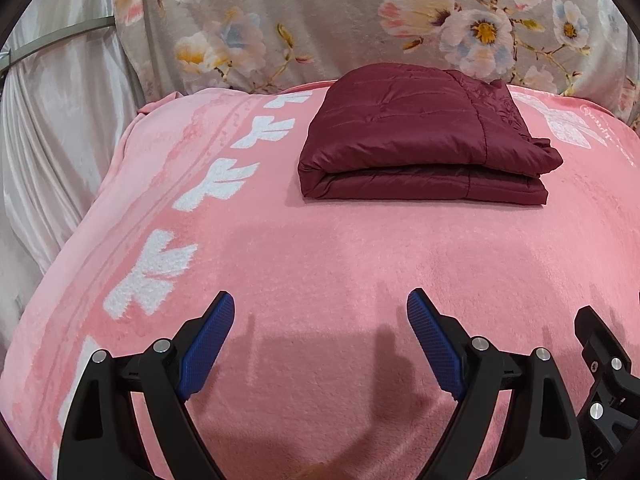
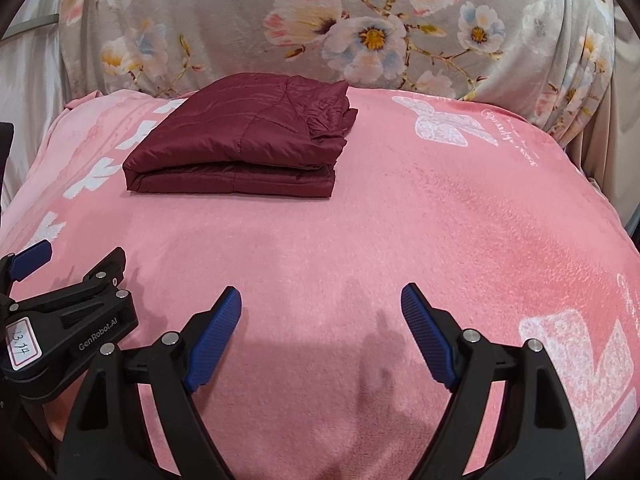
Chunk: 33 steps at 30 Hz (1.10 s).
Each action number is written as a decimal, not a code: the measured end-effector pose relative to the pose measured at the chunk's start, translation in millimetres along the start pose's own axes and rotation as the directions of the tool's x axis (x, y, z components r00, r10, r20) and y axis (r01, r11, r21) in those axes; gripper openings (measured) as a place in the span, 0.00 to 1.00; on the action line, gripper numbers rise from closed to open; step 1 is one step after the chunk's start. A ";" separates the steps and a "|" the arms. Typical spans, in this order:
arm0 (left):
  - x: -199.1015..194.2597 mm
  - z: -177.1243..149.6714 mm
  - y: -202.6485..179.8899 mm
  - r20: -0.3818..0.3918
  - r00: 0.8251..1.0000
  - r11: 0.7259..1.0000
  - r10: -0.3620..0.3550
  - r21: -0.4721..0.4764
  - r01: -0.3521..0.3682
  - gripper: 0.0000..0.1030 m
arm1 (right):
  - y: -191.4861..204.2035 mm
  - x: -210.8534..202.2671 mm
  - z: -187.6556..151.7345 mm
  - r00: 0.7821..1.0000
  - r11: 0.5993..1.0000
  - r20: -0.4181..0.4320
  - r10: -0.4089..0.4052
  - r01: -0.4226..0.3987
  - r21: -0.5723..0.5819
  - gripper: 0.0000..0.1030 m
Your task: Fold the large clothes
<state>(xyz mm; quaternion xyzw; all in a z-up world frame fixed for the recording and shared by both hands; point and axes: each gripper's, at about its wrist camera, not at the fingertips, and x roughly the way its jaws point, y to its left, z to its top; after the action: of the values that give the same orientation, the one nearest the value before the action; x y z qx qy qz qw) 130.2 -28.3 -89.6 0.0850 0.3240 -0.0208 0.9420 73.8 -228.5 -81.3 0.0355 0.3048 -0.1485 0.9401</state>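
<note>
A dark red quilted jacket (image 1: 420, 140) lies folded into a thick rectangle at the far side of the pink blanket (image 1: 320, 248). In the right wrist view the same jacket (image 2: 240, 140) sits up and to the left. My left gripper (image 1: 320, 308) hovers over the near part of the blanket, open, nothing between its blue pads (image 1: 208, 344). My right gripper (image 2: 320, 300) is likewise open and empty, well short of the jacket. The left gripper (image 2: 68, 264) shows at the left edge of the right wrist view. Part of the right tool's black body (image 1: 604, 364) shows at the left wrist view's right edge.
The pink blanket (image 2: 440, 220) carries white butterfly and bow prints. Behind it hangs a grey floral fabric (image 1: 340, 20), with pale satin drapery (image 1: 60, 120) at the left. The blanket drops away at its left and right edges.
</note>
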 end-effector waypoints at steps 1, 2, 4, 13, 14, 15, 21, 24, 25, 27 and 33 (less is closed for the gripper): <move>-0.1 0.0 -0.1 0.001 1.000 1.000 0.000 0.000 0.000 0.83 | 0.1 -0.2 0.0 1.000 1.000 0.000 0.000 0.000 0.003 0.77; 0.0 0.2 0.0 0.001 1.000 1.000 0.000 -0.001 0.000 0.83 | -0.3 -0.2 -0.2 1.000 1.000 -0.001 0.001 -0.001 0.007 0.77; -0.3 0.0 0.0 0.004 1.000 1.000 0.002 0.000 -0.002 0.83 | -0.9 0.6 0.0 1.000 1.000 -0.007 0.001 -0.001 0.014 0.77; -1.4 -0.1 1.3 0.006 1.000 1.000 -0.001 -0.004 0.001 0.83 | -2.5 3.3 -0.3 1.000 1.000 -0.024 0.003 -0.002 0.026 0.77; -1.9 -0.3 1.5 0.007 1.000 1.000 0.000 -0.006 0.001 0.83 | -2.8 3.3 -0.3 1.000 1.000 -0.025 0.004 -0.003 0.025 0.77; -2.1 -0.6 2.4 0.007 1.000 1.000 -0.002 -0.005 0.002 0.83 | -2.5 3.1 -0.4 1.000 1.000 -0.024 0.004 -0.003 0.023 0.77; -3.6 -1.7 2.3 0.008 1.000 1.000 -0.002 -0.005 0.002 0.83 | -3.4 4.4 0.1 1.000 1.000 -0.022 0.005 -0.004 0.024 0.77; -3.6 -1.9 2.8 0.008 1.000 1.000 -0.003 -0.003 0.003 0.83 | -3.5 4.1 0.2 1.000 1.000 -0.023 0.005 -0.004 0.021 0.77; -3.7 -1.9 2.9 0.008 1.000 1.000 -0.003 -0.002 0.003 0.83 | -3.4 4.3 0.3 1.000 1.000 -0.022 0.005 -0.004 0.021 0.77; -4.4 -2.0 3.0 0.010 1.000 1.000 0.000 -0.001 0.000 0.83 | -3.2 4.1 0.2 1.000 1.000 -0.023 0.004 -0.004 0.023 0.77; -3.6 -1.5 3.2 0.008 1.000 1.000 -0.003 -0.002 0.003 0.83 | -2.9 4.2 0.0 1.000 1.000 -0.024 0.005 -0.004 0.021 0.77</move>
<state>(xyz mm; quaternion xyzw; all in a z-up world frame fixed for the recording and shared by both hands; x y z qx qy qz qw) 126.8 -24.9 -88.1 0.0834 0.3204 -0.0220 0.9434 76.2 -232.4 -83.7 0.0478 0.3143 -0.1492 0.9363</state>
